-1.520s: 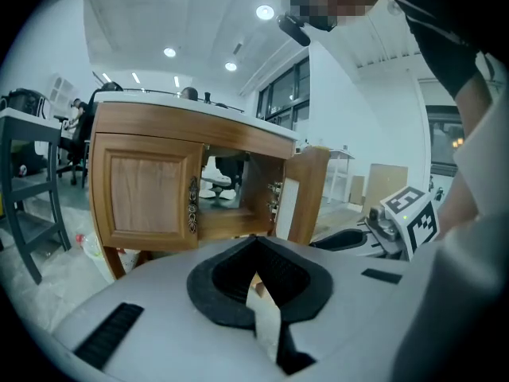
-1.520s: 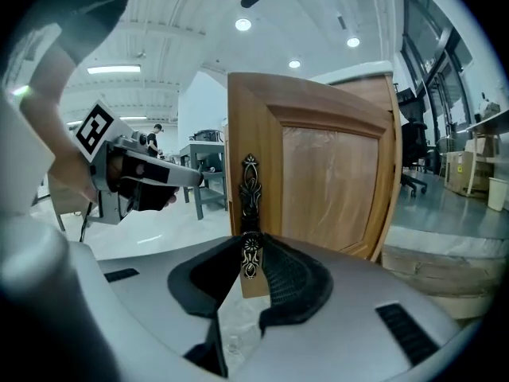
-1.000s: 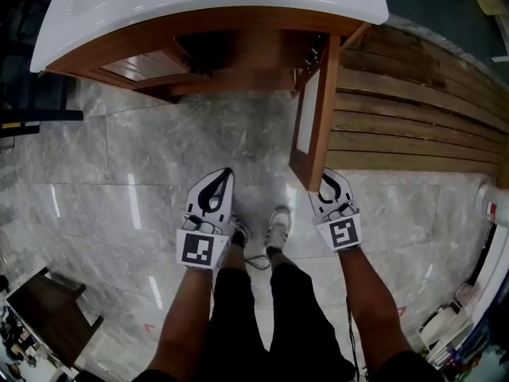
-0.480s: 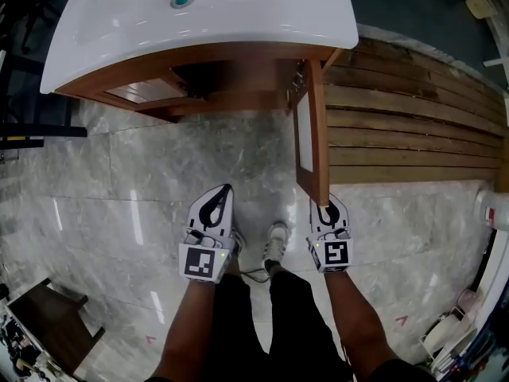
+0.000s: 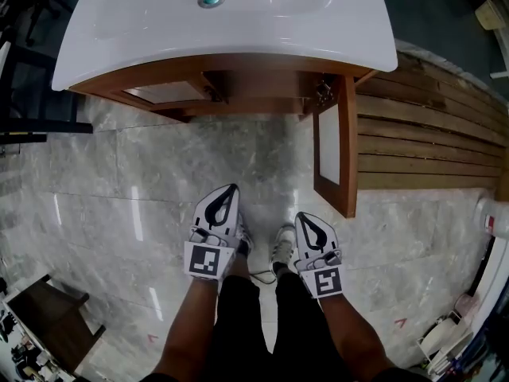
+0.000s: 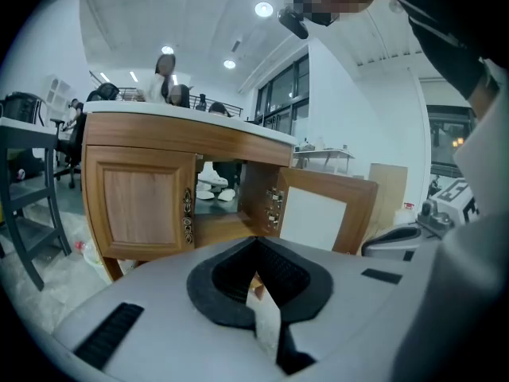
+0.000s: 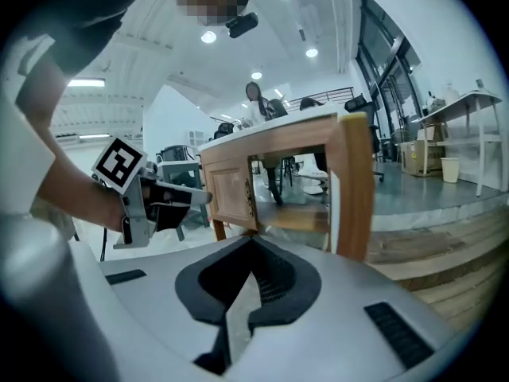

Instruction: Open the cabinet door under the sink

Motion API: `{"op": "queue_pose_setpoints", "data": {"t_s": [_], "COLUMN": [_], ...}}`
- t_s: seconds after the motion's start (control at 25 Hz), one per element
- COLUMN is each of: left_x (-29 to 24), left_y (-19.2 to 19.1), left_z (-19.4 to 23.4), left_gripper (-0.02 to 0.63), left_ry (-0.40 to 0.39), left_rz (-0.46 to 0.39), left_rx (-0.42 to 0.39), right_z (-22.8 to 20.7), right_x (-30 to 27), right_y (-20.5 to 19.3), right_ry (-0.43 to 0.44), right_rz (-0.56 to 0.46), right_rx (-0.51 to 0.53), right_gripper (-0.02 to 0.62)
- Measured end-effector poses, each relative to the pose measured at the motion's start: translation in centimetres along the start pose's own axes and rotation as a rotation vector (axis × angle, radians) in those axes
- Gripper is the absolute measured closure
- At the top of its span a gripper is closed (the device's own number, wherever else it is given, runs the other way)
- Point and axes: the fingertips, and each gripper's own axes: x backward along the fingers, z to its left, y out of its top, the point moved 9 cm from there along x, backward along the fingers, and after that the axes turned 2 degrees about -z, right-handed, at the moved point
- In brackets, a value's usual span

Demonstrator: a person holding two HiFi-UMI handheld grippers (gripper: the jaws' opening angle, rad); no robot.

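Observation:
The wooden cabinet (image 5: 238,82) stands under a white sink (image 5: 231,18). Its right door (image 5: 338,153) hangs wide open, swung out toward me, and its left door (image 5: 163,92) stays closed. My right gripper (image 5: 303,216) is shut on nothing, a short way below and left of the open door's free edge, not touching it. To its left, my left gripper (image 5: 231,188) hovers above the floor with its jaws together and empty. The left gripper view shows the open door (image 6: 328,217) and the dark inside of the cabinet (image 6: 219,185). In the right gripper view the door's edge (image 7: 355,185) rises close ahead.
A stepped wooden plank platform (image 5: 433,142) lies right of the cabinet, just behind the open door. A dark low stool (image 5: 48,313) sits at the lower left and a black chair frame (image 5: 24,126) at the left. My shoes (image 5: 280,241) stand on the marble floor.
The right gripper has come off the door's free edge, drawn back left toward me and closed. The door now stands wider open. The left gripper has barely shifted.

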Motion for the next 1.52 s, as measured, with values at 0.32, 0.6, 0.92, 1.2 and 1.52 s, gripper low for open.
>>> {"op": "queue_pose_setpoints", "data": {"t_s": [0.32, 0.6, 0.92, 1.2, 1.52], "left_x": [-0.3, -1.1, -2.3, -2.8, -2.7], "left_y": [1.6, 2.7, 3.0, 3.2, 2.8], "left_z": [4.5, 8.3, 11.4, 13.5, 15.8], "left_gripper": [0.584, 0.584, 0.584, 0.584, 0.584], "left_ry": [0.012, 0.019, 0.015, 0.012, 0.014], "left_rz": [-0.010, -0.029, -0.037, -0.044, -0.039], "left_rx": [0.006, 0.004, 0.014, 0.020, 0.026], "right_z": [2.1, 2.6, 2.9, 3.3, 2.5], "right_x": [-8.3, -13.9, -18.6, -22.5, -27.9], "right_y": [4.5, 6.4, 7.1, 7.5, 7.7], "right_ry": [0.132, 0.150, 0.185, 0.220, 0.241], "right_rz": [-0.086, -0.119, -0.142, -0.143, -0.125], "right_rx": [0.026, 0.050, 0.060, 0.078, 0.092], "right_gripper": [0.571, 0.571, 0.565, 0.436, 0.349]}}
